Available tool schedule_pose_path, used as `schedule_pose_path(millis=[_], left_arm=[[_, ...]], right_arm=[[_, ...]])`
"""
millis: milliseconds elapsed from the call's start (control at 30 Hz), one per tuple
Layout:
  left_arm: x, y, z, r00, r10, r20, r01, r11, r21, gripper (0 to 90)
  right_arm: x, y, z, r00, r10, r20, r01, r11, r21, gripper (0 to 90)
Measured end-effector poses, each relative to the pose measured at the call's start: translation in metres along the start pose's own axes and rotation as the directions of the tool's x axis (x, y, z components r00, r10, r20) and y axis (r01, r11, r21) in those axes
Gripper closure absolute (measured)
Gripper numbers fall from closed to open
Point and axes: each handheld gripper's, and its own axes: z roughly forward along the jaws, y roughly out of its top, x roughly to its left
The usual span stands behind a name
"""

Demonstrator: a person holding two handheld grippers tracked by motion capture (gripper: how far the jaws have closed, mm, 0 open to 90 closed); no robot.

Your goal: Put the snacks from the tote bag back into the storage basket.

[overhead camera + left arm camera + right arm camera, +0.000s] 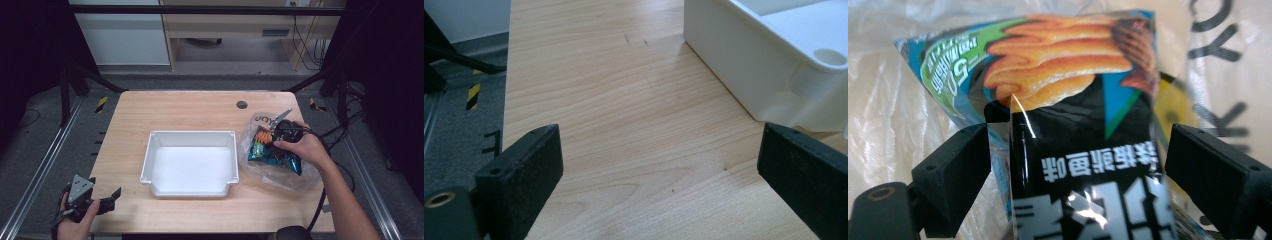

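From above, the wooden table (200,110) carries a white tray (191,162); my right gripper (280,131) reaches the snack bag (272,150) lying on clear plastic (300,177). Left gripper (659,170) gapes wide over bare wood. Right gripper view: jaws wide, straddling the light, crinkly, slippery bag; I'd pinch its crimped end.

A light wooden bench (190,107) is carrying a white tray (191,135) near its middle. To the tray's right, a clear plastic bag (305,180) is lying directly on the wood, holding a dark snack packet (260,150) inside.
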Motion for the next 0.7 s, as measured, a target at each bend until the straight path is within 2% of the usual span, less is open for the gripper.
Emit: schedule_pose_path(millis=[167, 333, 533, 667, 700], left_arm=[[0.000, 0.000, -0.001, 1.0000, 0.004, 0.006, -0.004, 1.0000, -0.004, 4.0], [0.001, 0.000, -0.001, 1.0000, -0.001, 0.010, 0.001, 1.0000, -0.006, 4.0], [-0.002, 0.000, 0.000, 0.9998, 0.012, 0.018, -0.012, 0.9999, -0.001, 3.9], [-0.002, 0.000, 0.000, 0.9998, 0.012, 0.018, -0.012, 0.9999, -0.002, 4.0], [-0.002, 0.000, -0.001, 0.9998, 0.012, 0.018, -0.012, 0.9999, -0.001, 4.0]], right_arm=[[0.001, 0.001, 0.006, 1.0000, -0.007, -0.001, 0.007, 1.000, 0.028, 11.3], [-0.001, -0.001, 0.010, 1.0000, 0.006, -0.004, -0.006, 0.999, 0.038, 11.1], [-0.001, -0.007, 0.016, 0.9998, 0.014, -0.011, -0.013, 0.998, 0.066, 11.2], [0.000, -0.009, 0.018, 0.9999, 0.010, -0.010, -0.009, 0.997, 0.078, 11.0], [-0.001, -0.009, 0.019, 1.0000, -0.005, -0.008, 0.006, 0.997, 0.079, 10.9]])
